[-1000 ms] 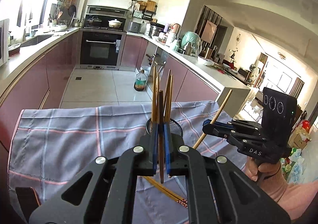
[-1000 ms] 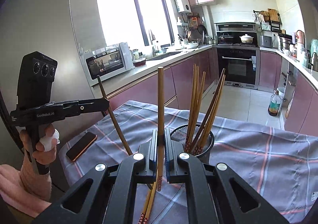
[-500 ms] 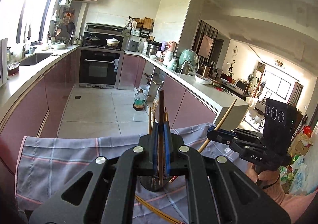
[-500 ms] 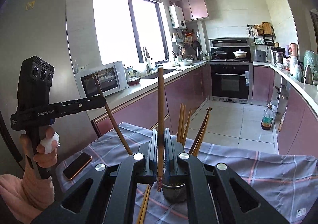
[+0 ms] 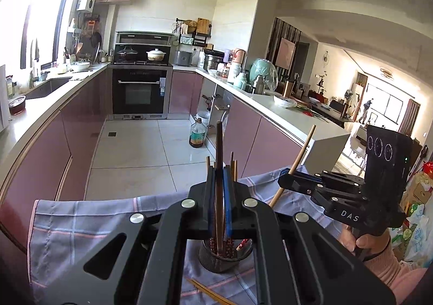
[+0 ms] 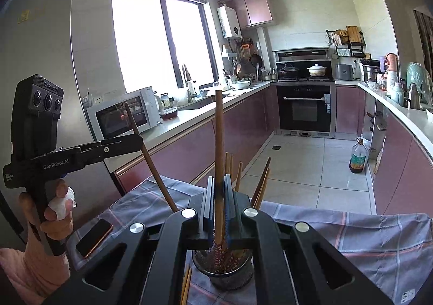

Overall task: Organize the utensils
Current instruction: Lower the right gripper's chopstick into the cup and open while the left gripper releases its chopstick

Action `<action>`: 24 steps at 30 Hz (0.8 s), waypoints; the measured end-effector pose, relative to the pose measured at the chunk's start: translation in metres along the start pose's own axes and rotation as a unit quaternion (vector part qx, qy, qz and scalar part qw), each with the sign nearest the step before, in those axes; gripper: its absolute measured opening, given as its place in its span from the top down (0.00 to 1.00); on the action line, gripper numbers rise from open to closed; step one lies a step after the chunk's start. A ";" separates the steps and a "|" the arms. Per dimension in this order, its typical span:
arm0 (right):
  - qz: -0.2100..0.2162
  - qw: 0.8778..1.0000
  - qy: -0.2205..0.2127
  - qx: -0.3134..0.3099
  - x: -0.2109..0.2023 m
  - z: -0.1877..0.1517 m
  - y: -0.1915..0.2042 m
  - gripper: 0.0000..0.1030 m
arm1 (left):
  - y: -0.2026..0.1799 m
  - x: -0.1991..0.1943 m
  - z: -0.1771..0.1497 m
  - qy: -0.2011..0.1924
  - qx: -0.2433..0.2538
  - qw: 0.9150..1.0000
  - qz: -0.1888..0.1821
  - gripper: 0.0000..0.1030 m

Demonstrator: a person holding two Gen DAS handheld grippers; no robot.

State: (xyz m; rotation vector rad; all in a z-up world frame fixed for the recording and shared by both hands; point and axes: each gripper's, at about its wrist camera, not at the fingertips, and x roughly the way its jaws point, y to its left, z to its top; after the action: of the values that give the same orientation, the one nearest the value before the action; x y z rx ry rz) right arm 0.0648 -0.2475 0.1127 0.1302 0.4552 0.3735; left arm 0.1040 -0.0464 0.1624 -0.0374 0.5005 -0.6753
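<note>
In the left wrist view my left gripper (image 5: 219, 172) is shut on a dark brown chopstick (image 5: 218, 142) held upright. Its lower end hangs over the black mesh holder (image 5: 216, 261), which stands on the checked cloth (image 5: 81, 226) with several chopsticks in it. My right gripper (image 5: 283, 183), out to the right, is shut on a lighter chopstick (image 5: 303, 150) that leans. In the right wrist view that right gripper (image 6: 219, 181) clamps the light chopstick (image 6: 218, 137) upright above the mesh holder (image 6: 224, 272). At the left, the left gripper (image 6: 138, 140) grips its slanted chopstick (image 6: 151, 161).
Loose chopsticks (image 5: 208, 292) lie on the cloth in front of the holder. A phone (image 6: 94, 237) rests near the cloth's left corner. Purple kitchen counters (image 5: 40, 115) run along both sides, with tiled floor (image 5: 140, 148) and an oil bottle (image 5: 197, 135) beyond the table.
Both grippers have risen with their chopsticks still clamped. The mesh holder, earlier seen behind the jaws, now shows below them in both views.
</note>
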 end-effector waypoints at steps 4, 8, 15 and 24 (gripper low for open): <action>0.004 0.999 0.034 0.005 0.016 -0.008 -0.004 0.95 | 0.002 0.024 -0.005 0.032 0.005 0.999 0.000 0.94; 0.007 0.998 0.064 0.013 0.030 -0.015 -0.008 0.95 | 0.007 0.046 -0.011 0.071 0.006 0.997 -0.003 0.94; 0.008 0.994 0.109 0.030 0.055 -0.024 -0.015 0.95 | 0.022 0.082 -0.020 0.116 0.005 0.993 -0.003 0.94; -0.008 0.993 0.112 0.047 0.063 -0.025 -0.023 0.91 | 0.035 0.115 -0.030 0.139 -0.007 0.990 0.007 0.93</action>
State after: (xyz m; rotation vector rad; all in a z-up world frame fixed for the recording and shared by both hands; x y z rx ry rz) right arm 0.1134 -0.2438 0.0599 0.1777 0.6960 0.3527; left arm 0.1876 -0.0852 0.0791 0.0487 0.7719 -0.6659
